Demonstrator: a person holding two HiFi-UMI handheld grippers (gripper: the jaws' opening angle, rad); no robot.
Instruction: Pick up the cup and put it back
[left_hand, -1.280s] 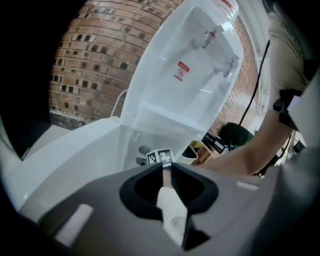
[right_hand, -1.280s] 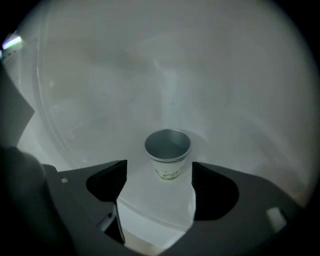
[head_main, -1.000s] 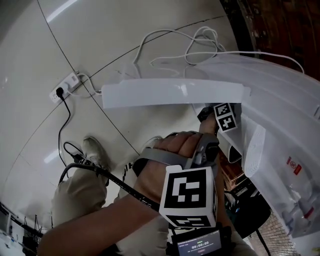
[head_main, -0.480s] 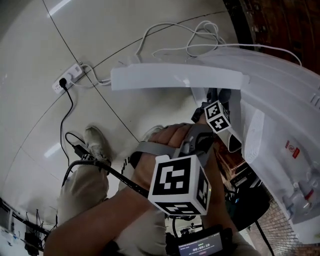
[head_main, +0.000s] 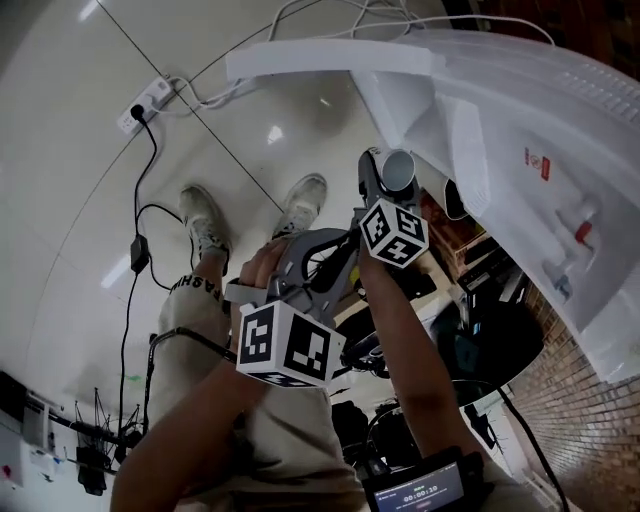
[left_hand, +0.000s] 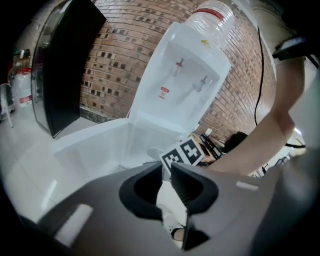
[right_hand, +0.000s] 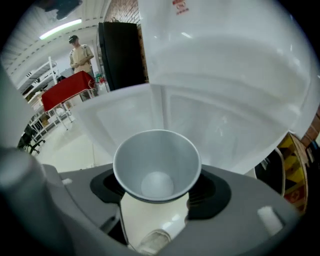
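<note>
- At the far left a power strip (head_main: 150, 97) and its cables lie on the floor (head_main: 60, 200). They seem to play no part in the job.
- The left gripper (left_hand: 167, 170) has its jaws drawn all but together, with only a slit between them and nothing held. It sits close in front of the person's body, apart from the cup.
- The right gripper (head_main: 385, 190) has just been closing its jaws, and the cup (right_hand: 157, 165) is between them. The pads press on the cup's sides just under the rim.
- The cup is grey and looks empty inside. It is up in the air and rests on no surface that the pictures show.
- To the right stands the white water dispenser (head_main: 500, 90). The cup is held near it, in front of its white ledge (head_main: 330, 60) and lower front.
- Progress, as I judge it:
  - The pick-up is done, since the cup is gripped and carried.
  - Putting it back is what remains: lowering it onto its spot, opening the jaws and drawing the gripper away.
  - Which spot it belongs on I cannot tell.
</note>
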